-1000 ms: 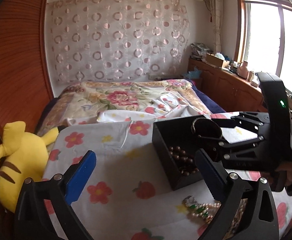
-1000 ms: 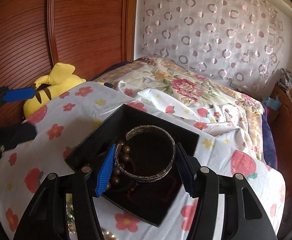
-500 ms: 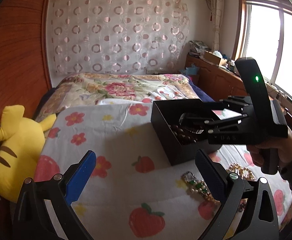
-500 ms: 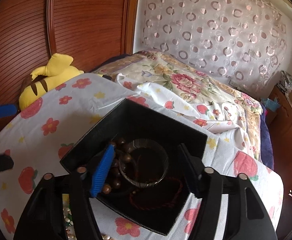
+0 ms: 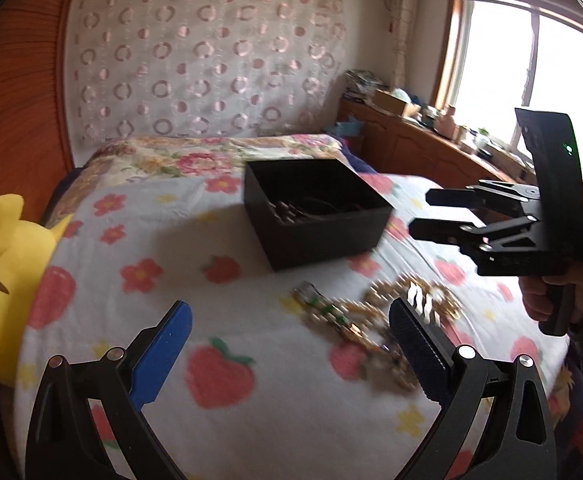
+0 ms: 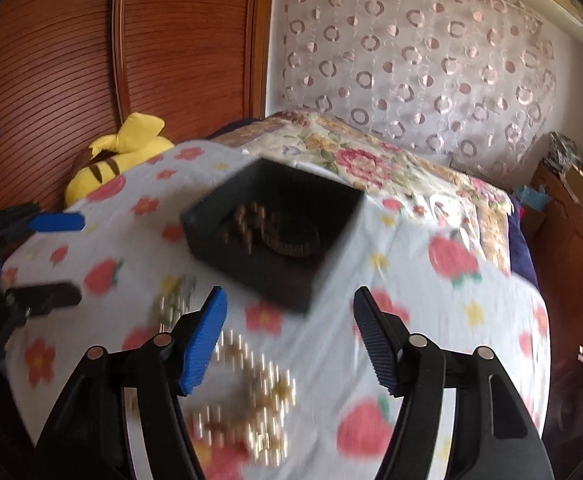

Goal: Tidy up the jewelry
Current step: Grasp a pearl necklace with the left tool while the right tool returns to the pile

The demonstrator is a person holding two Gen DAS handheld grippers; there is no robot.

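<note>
The loose jewelry (image 6: 247, 392), a tangle of pearl and gold chains, lies on the fruit-print sheet (image 5: 219, 364) just in front of the black box (image 5: 315, 212), which already holds a beaded bracelet and a bangle. The right gripper (image 6: 291, 336) hovers above the tangle, jaws closing, nothing between them. The left gripper (image 5: 291, 344) stands wide and empty. Recommended: lower squarely and pinch one strand.
</note>
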